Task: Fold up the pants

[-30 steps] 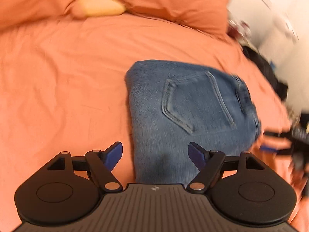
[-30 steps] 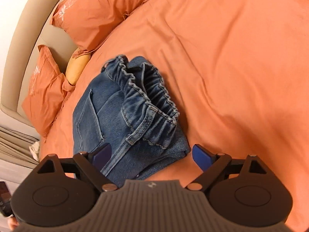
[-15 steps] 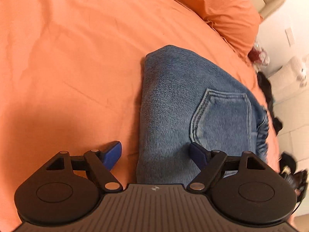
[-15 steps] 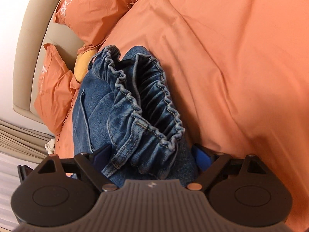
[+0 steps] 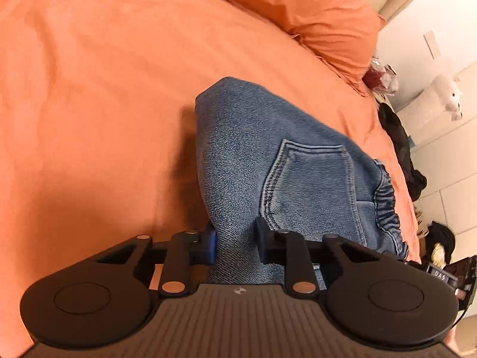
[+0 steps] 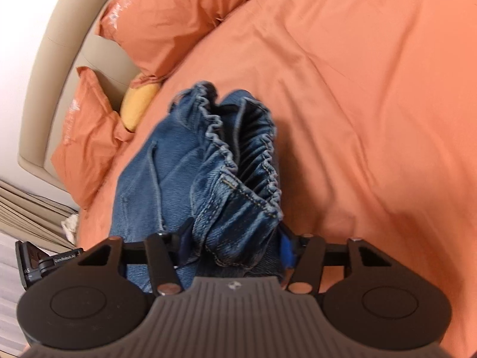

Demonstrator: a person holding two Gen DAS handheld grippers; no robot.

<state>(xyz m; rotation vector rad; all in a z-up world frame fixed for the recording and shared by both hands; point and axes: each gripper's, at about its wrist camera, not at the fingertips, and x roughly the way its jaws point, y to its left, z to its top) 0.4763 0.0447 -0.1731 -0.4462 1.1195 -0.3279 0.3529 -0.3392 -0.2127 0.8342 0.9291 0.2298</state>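
A folded pair of blue denim pants [image 5: 268,161] lies on an orange bed sheet [image 5: 89,89], back pocket up. My left gripper [image 5: 235,241] is shut on the folded near edge of the pants. In the right wrist view the pants [image 6: 167,179] show their gathered elastic waistband [image 6: 256,161], standing up in folds. My right gripper [image 6: 232,247] is shut on the waistband end of the pants.
Orange pillows [image 6: 179,21] and a yellow cushion [image 6: 137,104] lie against a beige headboard [image 6: 59,38]. Dark clothes [image 5: 402,149] and a white stuffed toy [image 5: 447,95] sit beside the bed's right edge. The other gripper's body [image 6: 38,262] shows at the left.
Both grippers moved in over the pants and closed on them: the left on the folded edge, the right on the waistband end. The fabric now bunches up between the fingers.
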